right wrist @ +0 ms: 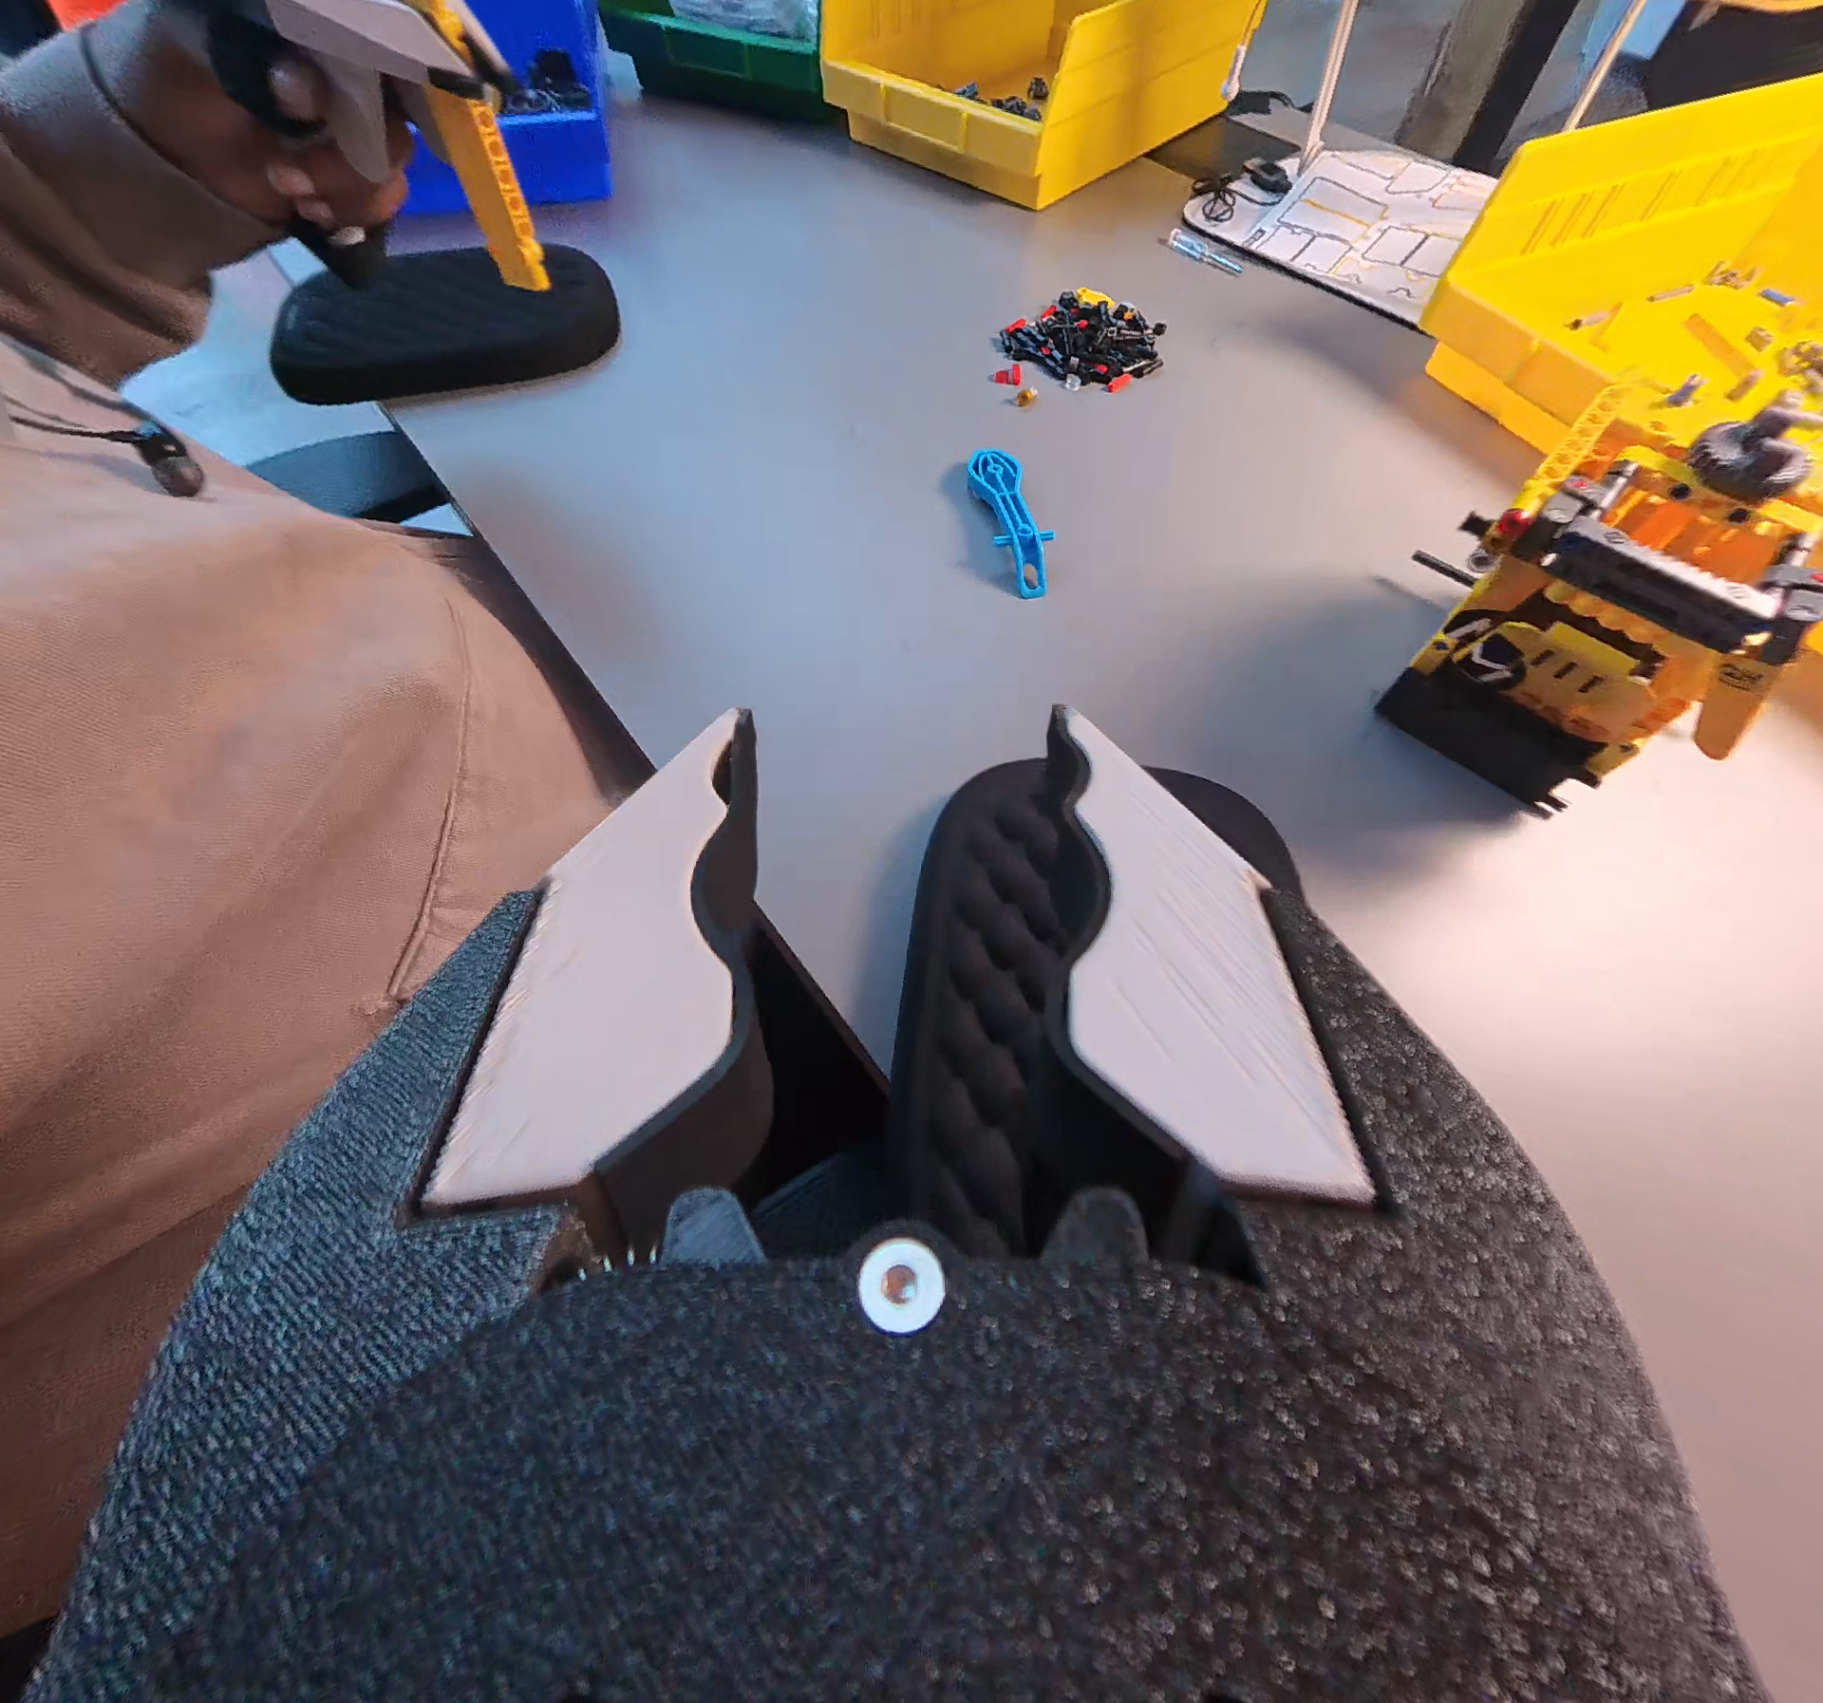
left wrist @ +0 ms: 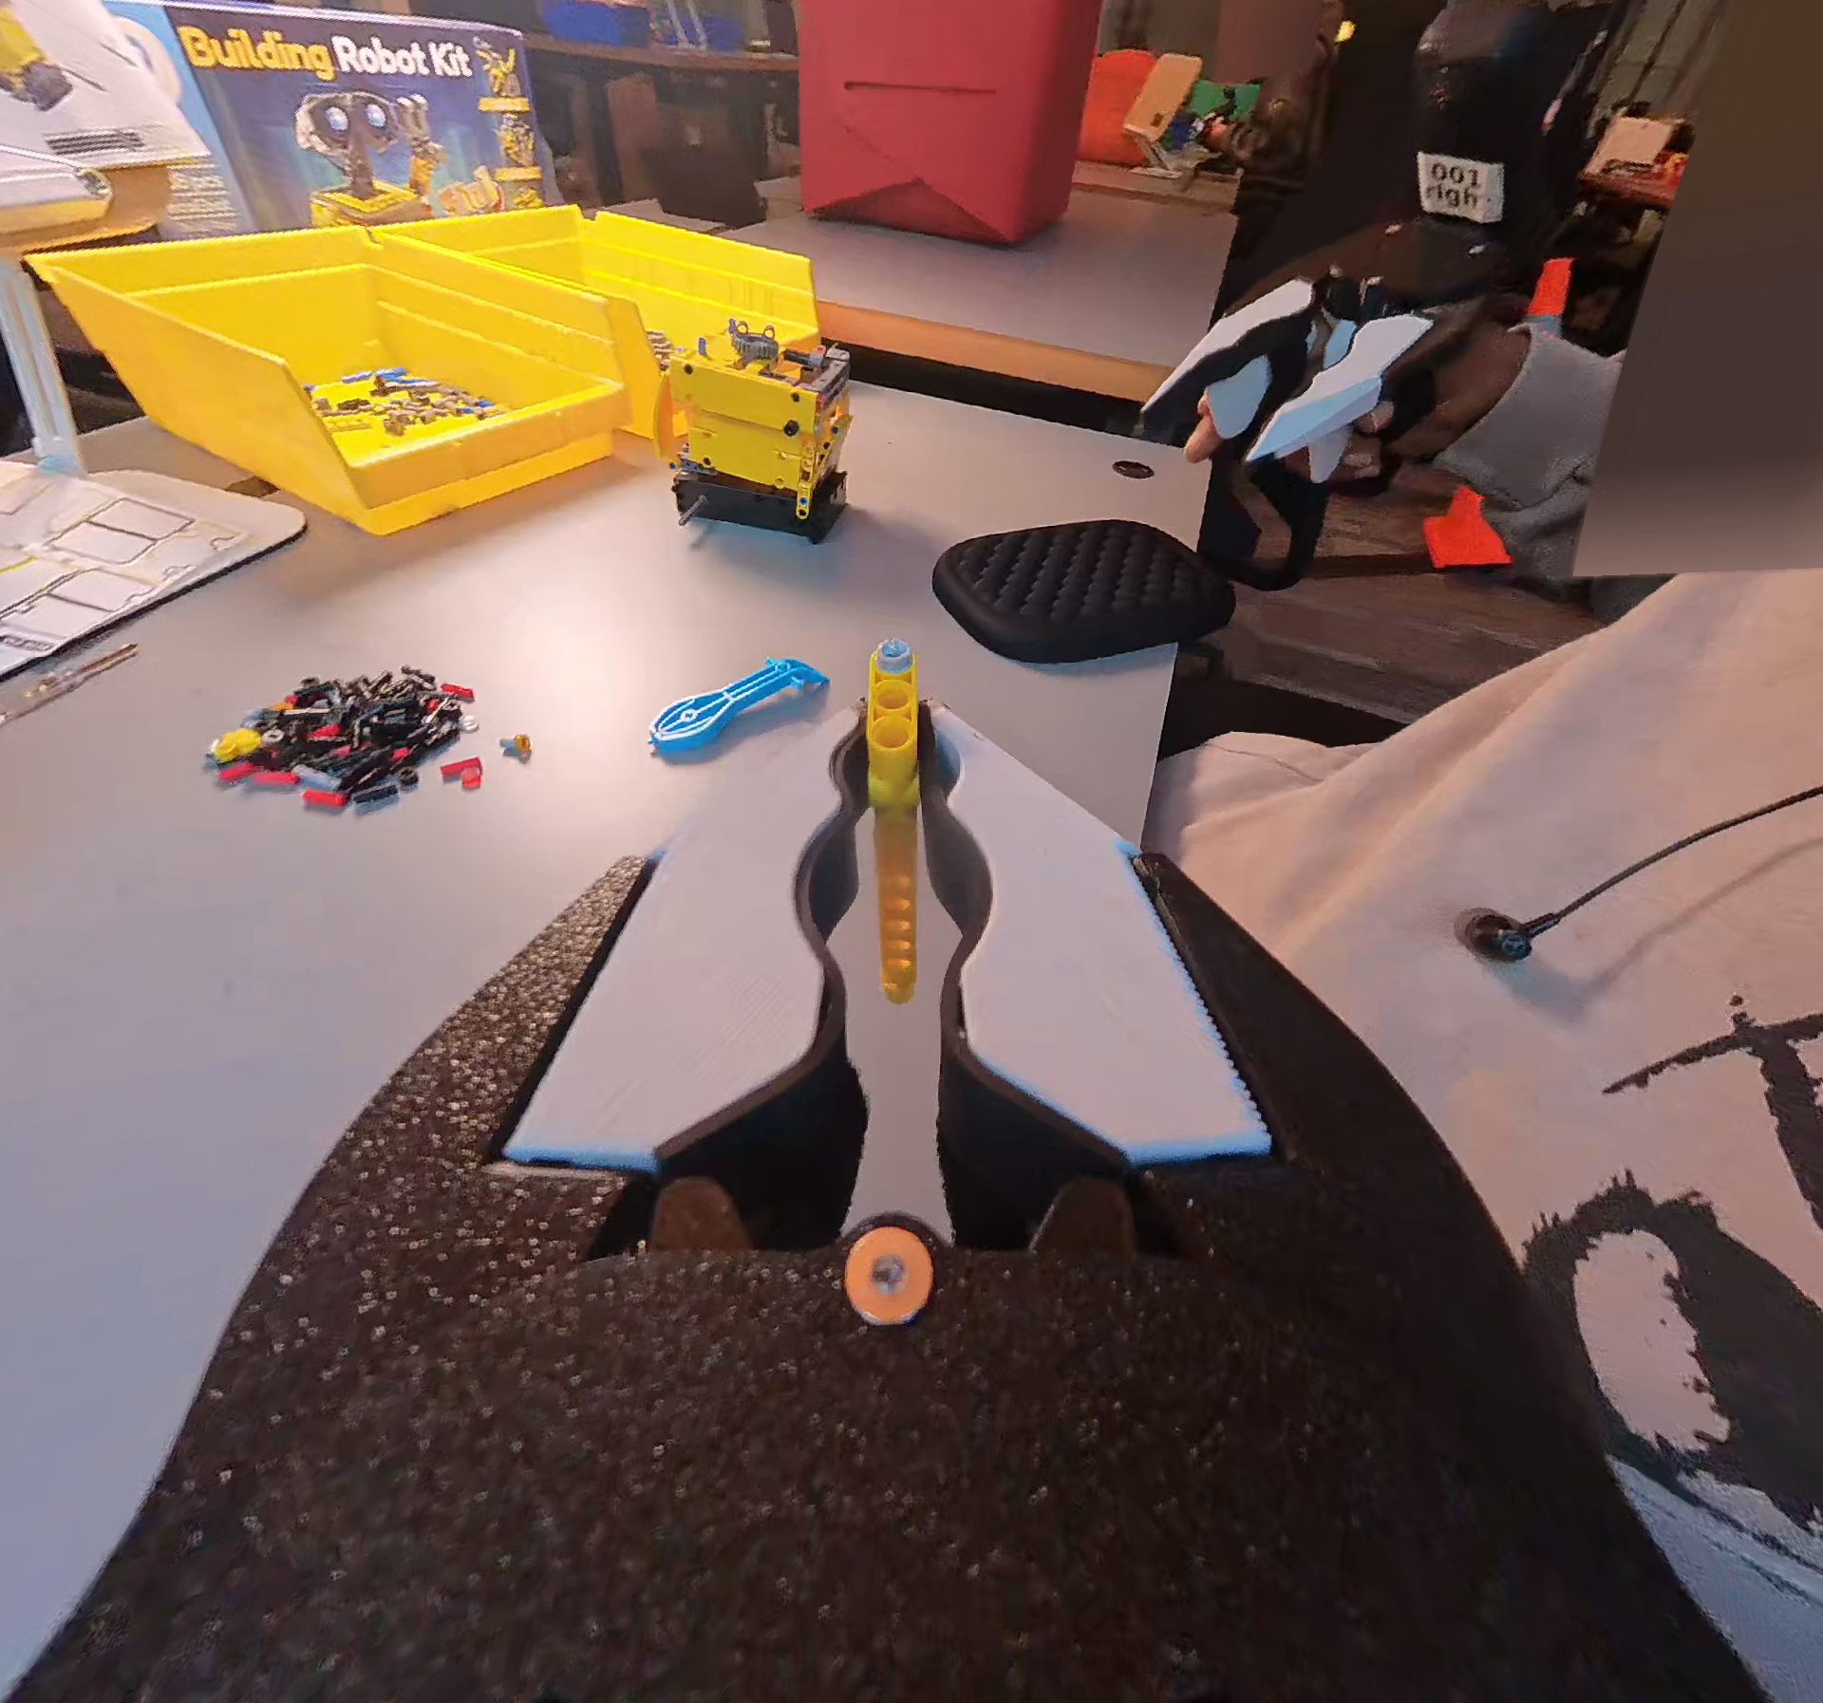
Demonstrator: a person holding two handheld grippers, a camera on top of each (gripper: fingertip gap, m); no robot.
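My left gripper (left wrist: 893,719) is clamped on a long yellow perforated beam (left wrist: 893,738) above the grey desk (left wrist: 493,916). The beam runs lengthwise between the two fingers, its holed tip with a small grey pin poking just past them. From the right wrist view, the same beam (right wrist: 488,166) hangs down from that gripper (right wrist: 444,78) toward a black padded rest (right wrist: 444,324) at the desk edge; whether it touches the rest I cannot tell.

My right gripper (right wrist: 898,738) holds nothing, its fingers spread wide over a second black padded rest (right wrist: 996,965) near the desk's edge.

I judge the beam light, stiff and smooth-sided. It is apt to pivot if pinched at one end, so a hold across its flat faces near the middle looks soundest.

On the desk lie a blue plastic tool (right wrist: 1011,521), a heap of small black and red pieces (right wrist: 1085,344), and a part-built yellow and black model (left wrist: 760,433) beside a yellow bin (left wrist: 345,374) of small parts. Blue and green bins stand farther back in the right wrist view. A printed kit box (left wrist: 345,127) and a red paper bag (left wrist: 937,78) stand behind in the left wrist view.
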